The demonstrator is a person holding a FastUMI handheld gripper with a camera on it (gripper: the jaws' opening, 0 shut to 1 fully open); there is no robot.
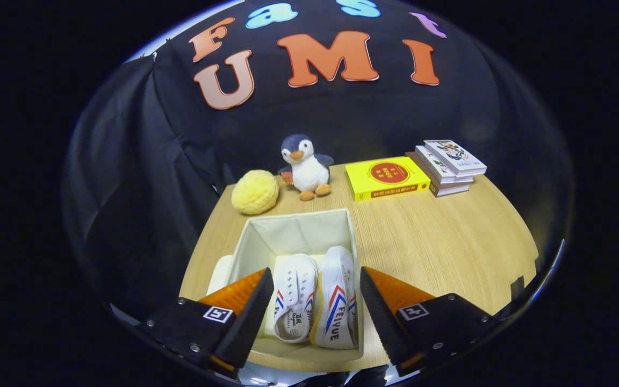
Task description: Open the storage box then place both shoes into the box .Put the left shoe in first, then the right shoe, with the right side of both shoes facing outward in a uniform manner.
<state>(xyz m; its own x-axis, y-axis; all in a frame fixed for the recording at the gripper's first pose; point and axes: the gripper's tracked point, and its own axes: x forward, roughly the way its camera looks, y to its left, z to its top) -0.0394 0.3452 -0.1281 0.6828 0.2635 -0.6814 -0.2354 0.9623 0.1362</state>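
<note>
Tongs [315, 306] spread wide, pinching nothing, hovering above the storage box [266, 236] at lower centre of frame. The cream fabric box sits open on the desk [438, 242]. Inside, side by side: one white sneaker [294, 295] at left, a second sneaker [336, 301] tipped on its side at right, striped side upward.

You have two shoes, the left-hand shoe [294, 296] and the right-hand shoe [336, 301], lying side by side between the spread fingers of your gripper [315, 317], which grips nothing. They sit in one storage box [293, 231]. Beyond the fingers you can count one yellow fluffy ball [255, 191], one penguin plush [305, 166], one yellow book [387, 178], and one stack of three books [447, 165], all on one table [438, 242].
</note>
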